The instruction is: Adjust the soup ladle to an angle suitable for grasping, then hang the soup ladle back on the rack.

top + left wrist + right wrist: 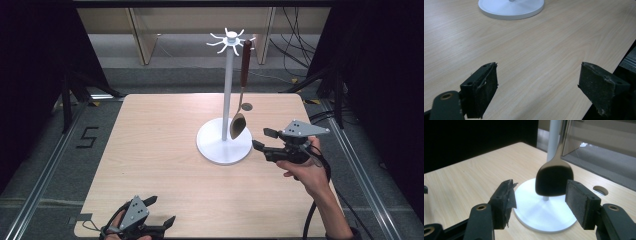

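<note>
While a spoon point(239, 120) hangs by its handle from a hook on the white stand point(225, 145) mid-table, your right gripper point(262, 140) sits just beside the stand's base — jaws spread, holding nothing, the spoon bowl just beyond them. Your left gripper point(160, 212) rests at the near edge of the wooden table point(155, 150), well apart — jaws also spread wide and empty.

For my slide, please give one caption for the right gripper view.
Open right claw facing the spoon that hangs above the white stand base.
</note>
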Demonstrator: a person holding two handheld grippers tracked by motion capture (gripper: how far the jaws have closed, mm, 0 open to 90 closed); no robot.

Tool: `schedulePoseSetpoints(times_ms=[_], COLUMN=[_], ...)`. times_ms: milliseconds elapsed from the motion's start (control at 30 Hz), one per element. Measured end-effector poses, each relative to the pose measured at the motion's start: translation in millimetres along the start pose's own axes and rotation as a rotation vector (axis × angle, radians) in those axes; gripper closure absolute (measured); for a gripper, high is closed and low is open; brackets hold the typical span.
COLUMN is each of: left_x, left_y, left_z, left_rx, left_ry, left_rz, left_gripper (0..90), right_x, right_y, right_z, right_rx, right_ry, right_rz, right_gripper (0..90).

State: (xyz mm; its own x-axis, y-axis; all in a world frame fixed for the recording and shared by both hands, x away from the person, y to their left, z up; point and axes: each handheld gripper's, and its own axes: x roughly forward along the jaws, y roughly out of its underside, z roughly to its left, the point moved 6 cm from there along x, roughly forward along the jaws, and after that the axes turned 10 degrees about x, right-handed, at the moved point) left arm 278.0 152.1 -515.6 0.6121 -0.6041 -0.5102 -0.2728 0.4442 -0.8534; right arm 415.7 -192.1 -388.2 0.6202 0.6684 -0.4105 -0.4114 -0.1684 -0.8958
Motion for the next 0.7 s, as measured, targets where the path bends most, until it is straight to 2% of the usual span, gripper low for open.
schedulePoseSetpoints(times_ms=[33,67,100,133,267,300,333,367,400,433,533,633,667,700], left_x=[1.0,1.2,0.5,0.5,0.5,-0.6,-1.1,-1.1,-0.8,-1.0,-0.8,-1.3,-1.4,-1.4], left_y=[-1.3,-1.7,-1.6,-1.0,-1.3,-0.8,-1.2,-1.0,-0.9,-0.7,-0.7,-0.5,-1.3,-1.4], left_z=[-1.7,-2.1,-2.2,-0.9,-2.1,-1.8,-0.2,-1.6,-2.1,-2.1,-2.0,-1.8,-0.7,-0.4], left_rx=[-0.02,-0.026,-0.025,-0.016,-0.017,-0.008,0.021,-0.003,-0.016,-0.014,-0.009,-0.01,0.011,0.013], left_ry=[-0.001,-0.001,0.0,-0.001,0.002,0.0,0.003,0.0,-0.002,-0.001,0.003,-0.003,-0.001,-0.002], left_rz=[-0.024,-0.031,-0.025,-0.019,-0.02,-0.01,-0.012,-0.013,-0.014,-0.013,-0.013,-0.009,-0.015,-0.016], left_gripper=[14.8,14.8,14.8,14.8,14.8,14.8,14.8,14.8,14.8,14.8,14.8,14.8,14.8,14.8], right_x=[0.4,1.5,3.5,2.6,5.9,5.8,5.3,5.9,6.5,6.4,10.0,15.2,17.4,17.4], right_y=[2.3,4.6,6.7,13.4,22.0,25.4,28.9,30.5,33.9,35.0,45.3,51.8,54.5,54.5], right_z=[1.5,-0.2,-0.6,-0.7,-2.1,-2.5,-2.4,-5.5,-3.6,-6.5,-3.8,-2.0,-0.9,-0.9], right_rx=[0.017,-0.004,-0.005,0.014,0.018,0.019,0.029,-0.002,0.031,0.003,0.034,0.025,0.015,0.015], right_ry=[0.002,0.001,0.002,0.003,-0.002,-0.008,-0.007,0.002,-0.004,-0.002,-0.006,-0.014,-0.033,-0.033], right_rz=[0.004,0.002,-0.005,0.032,0.028,0.042,0.058,0.051,0.057,0.064,0.09,0.105,0.122,0.122], right_gripper=[40.0,39.8,39.5,39.1,38.6,38.3,38.2,38.0,37.9,37.9,37.7,37.3,37.1,37.1])
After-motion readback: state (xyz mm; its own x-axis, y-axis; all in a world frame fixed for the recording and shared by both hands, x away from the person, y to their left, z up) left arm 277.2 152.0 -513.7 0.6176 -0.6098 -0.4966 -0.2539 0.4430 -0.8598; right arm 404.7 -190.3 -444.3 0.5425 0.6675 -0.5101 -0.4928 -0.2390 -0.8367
